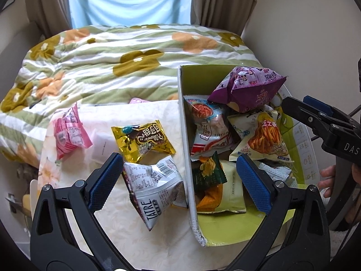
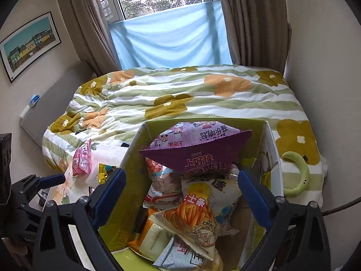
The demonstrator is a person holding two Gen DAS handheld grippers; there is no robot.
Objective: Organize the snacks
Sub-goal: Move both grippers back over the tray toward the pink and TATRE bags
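A green cardboard box (image 1: 187,135) holds several snack bags, a purple one (image 1: 248,88) on top. Left of it on the white table lie a white TATRE bag (image 1: 155,187), a gold bag (image 1: 142,142) and a pink bag (image 1: 70,133). My left gripper (image 1: 180,180) is open and empty, straddling the box's left wall, above the TATRE bag. My right gripper (image 2: 180,194) is open and empty over the box (image 2: 133,180), above the purple bag (image 2: 198,151) and a yellow fries bag (image 2: 194,219). It also shows in the left wrist view (image 1: 320,122).
The white table (image 1: 135,237) stands against a bed with a flowered quilt (image 1: 112,67). A green crescent object (image 2: 297,176) lies on the quilt right of the box. Walls, curtains and a window are behind.
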